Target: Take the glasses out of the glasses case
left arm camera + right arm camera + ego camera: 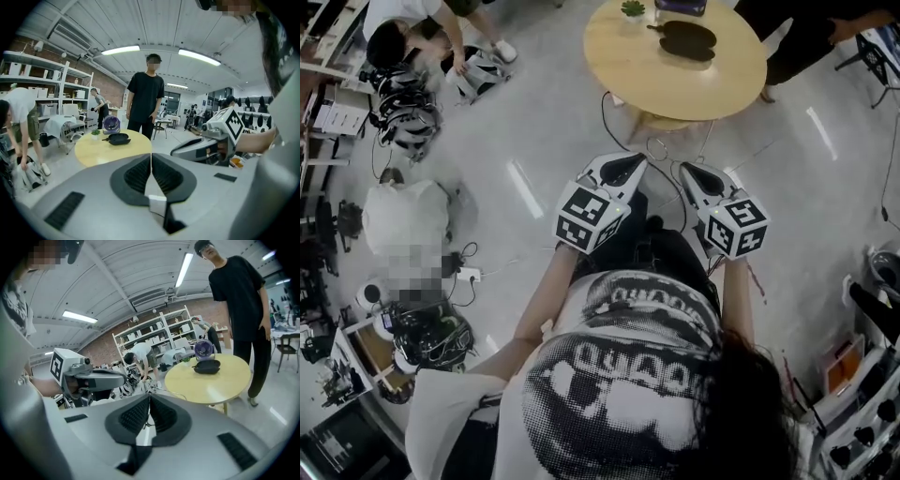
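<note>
Glasses case [687,40] lies on the round worktop [675,89], well apart from both grippers. Left hand-held gripper [151,164] — jaws pressed together, nothing between them. Right hand-held gripper [150,409] — likewise clenched and empty, held beside the left, both aimed toward the worktop.

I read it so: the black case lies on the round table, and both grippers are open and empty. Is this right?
Not fully. The left gripper and the right gripper are shut, not open: each gripper view shows its jaws pressed together with nothing between. The rest holds: the case lies on the table, and both grippers are empty.
</note>
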Demonstrator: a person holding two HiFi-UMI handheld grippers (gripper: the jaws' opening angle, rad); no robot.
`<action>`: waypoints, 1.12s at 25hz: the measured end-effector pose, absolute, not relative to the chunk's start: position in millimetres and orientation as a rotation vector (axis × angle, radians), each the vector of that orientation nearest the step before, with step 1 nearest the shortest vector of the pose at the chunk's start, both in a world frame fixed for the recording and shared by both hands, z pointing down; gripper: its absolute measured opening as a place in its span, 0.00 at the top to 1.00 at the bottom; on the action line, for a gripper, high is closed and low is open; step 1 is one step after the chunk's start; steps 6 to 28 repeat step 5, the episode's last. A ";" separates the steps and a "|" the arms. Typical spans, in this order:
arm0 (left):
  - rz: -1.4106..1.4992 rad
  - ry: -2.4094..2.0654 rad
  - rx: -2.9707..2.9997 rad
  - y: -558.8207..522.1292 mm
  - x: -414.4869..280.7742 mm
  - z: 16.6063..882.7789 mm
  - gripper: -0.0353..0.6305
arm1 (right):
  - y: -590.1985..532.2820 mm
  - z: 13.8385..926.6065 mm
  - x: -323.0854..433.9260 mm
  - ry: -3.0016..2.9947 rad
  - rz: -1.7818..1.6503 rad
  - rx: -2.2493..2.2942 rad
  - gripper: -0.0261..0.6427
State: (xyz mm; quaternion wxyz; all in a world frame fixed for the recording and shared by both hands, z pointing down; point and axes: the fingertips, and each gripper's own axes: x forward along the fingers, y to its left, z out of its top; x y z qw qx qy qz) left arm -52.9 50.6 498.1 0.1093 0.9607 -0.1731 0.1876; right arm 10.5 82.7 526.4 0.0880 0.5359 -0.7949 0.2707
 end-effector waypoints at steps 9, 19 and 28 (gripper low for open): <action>0.521 -0.516 2.855 51.2 -45.7 494.5 0.92 | 82.7 525.4 14.1 -2.379 0.773 1.592 0.96; 0.521 -0.516 2.855 51.2 -45.7 494.5 0.92 | 82.7 525.4 14.1 -2.379 0.773 1.592 0.96; 0.521 -0.516 2.855 51.2 -45.7 494.5 0.92 | 82.7 525.4 14.1 -2.379 0.773 1.592 0.96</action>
